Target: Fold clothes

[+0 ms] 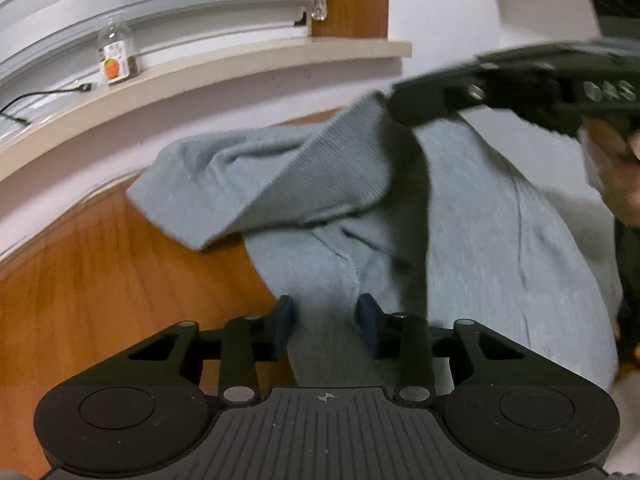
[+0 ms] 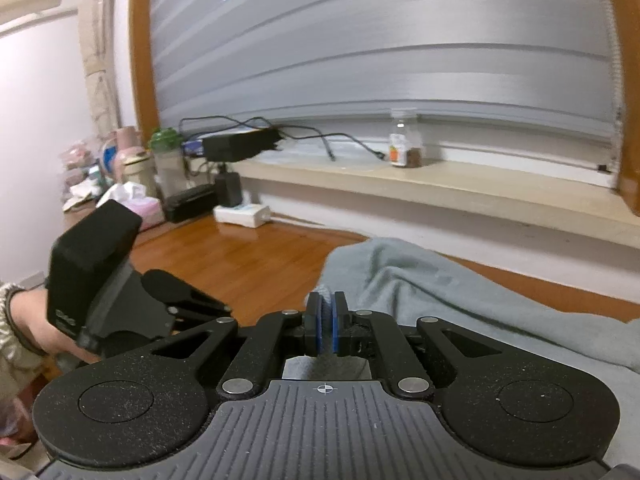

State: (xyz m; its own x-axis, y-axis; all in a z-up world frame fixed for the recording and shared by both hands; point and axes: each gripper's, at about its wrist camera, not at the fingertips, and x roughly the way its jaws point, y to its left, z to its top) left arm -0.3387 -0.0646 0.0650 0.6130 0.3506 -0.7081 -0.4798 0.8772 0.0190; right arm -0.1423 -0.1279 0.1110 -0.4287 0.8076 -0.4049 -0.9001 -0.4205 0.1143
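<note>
A light grey-blue sweatshirt lies on the wooden table. Its ribbed hem is lifted and folded over toward the left. My left gripper hangs low over the near edge of the garment. The jaws stand apart with cloth lying between the blue pads, and no squeeze on it shows. My right gripper is shut on a fold of the sweatshirt. In the left wrist view the right gripper holds the raised hem at the upper right.
A windowsill runs behind the table with a small jar and a black cable. Cups, a tissue box and a black case crowd the far left corner. A hand is at the right edge.
</note>
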